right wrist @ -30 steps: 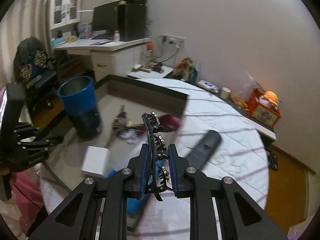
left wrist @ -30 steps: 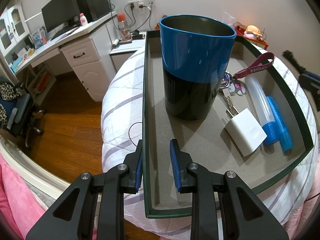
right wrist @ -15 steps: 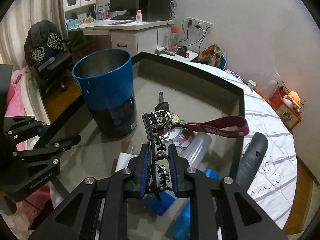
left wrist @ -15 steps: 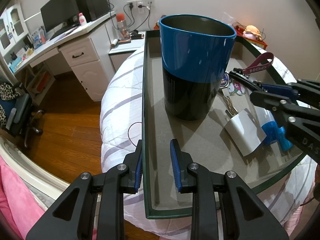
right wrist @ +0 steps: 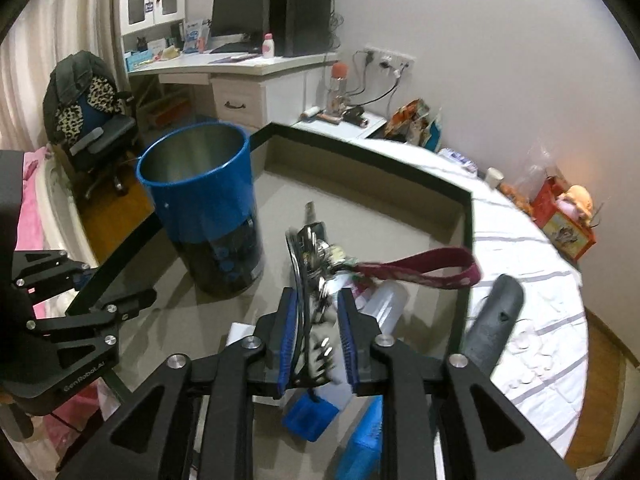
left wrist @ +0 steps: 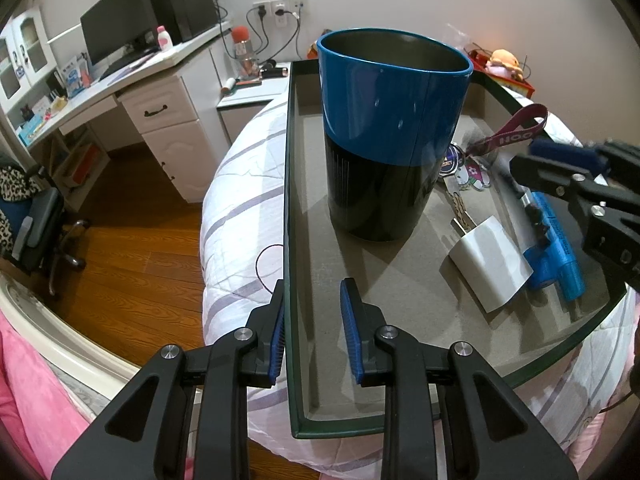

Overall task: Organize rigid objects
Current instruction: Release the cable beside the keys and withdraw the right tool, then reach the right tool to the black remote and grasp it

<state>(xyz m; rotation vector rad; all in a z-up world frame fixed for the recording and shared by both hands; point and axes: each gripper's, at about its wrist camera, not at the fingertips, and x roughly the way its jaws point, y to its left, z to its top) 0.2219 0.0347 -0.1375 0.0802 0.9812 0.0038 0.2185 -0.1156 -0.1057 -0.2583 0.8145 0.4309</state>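
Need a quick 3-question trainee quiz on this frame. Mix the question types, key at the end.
1. True or false: the blue-and-black cup stands upright inside the tray.
2. Which item lies outside the tray, on the bedcover? A) white charger B) dark handle-shaped object C) key bunch
3. Fill in: the left gripper has one finger on each side of the tray's left ____.

Key: 1 true; 2 B; 3 wall.
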